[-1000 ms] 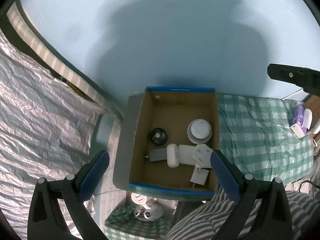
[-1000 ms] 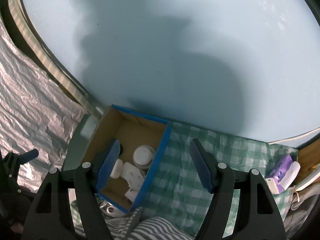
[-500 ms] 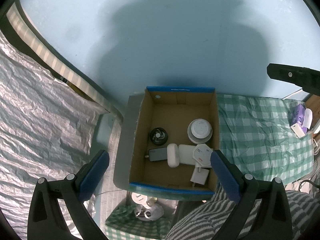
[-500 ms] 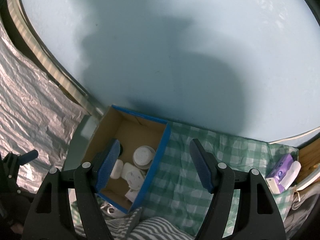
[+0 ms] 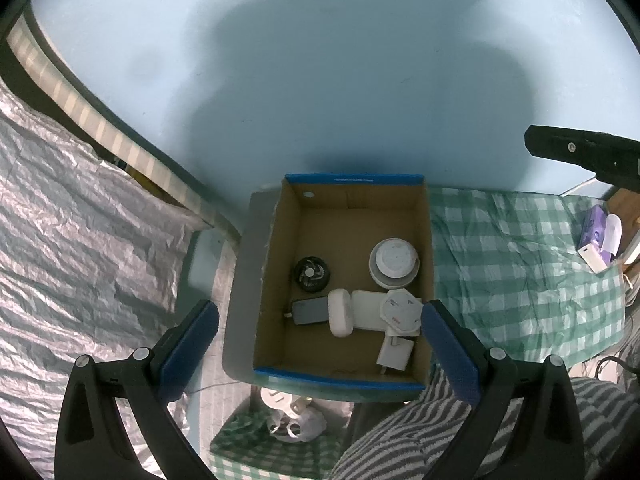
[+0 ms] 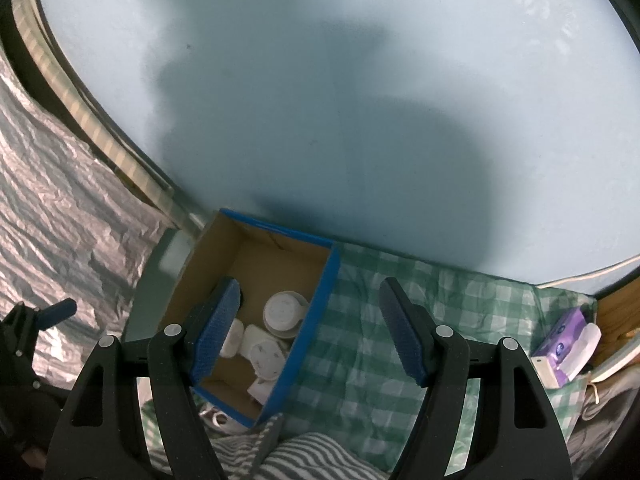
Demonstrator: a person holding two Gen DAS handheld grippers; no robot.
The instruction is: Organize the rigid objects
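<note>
A cardboard box with blue rims [image 5: 352,180] stands on a table with a green checked cloth [image 5: 512,260]. Inside lie a round white device [image 5: 394,262], a small black fan [image 5: 312,274], a dark phone [image 5: 310,311], a white case [image 5: 340,312], a white hexagonal plug [image 5: 400,306] and a white charger [image 5: 394,354]. My left gripper [image 5: 316,346] is open and empty, high above the box. My right gripper [image 6: 310,334] is open and empty, above the box's right wall [image 6: 316,312]. The box also shows in the right wrist view [image 6: 208,280].
A pale blue wall [image 5: 320,80] rises behind the box. Crinkled silver sheeting [image 5: 80,240] covers the left. A purple tissue pack [image 5: 598,230] lies at the cloth's far right, also in the right wrist view [image 6: 568,346]. Striped fabric [image 5: 440,440] is below.
</note>
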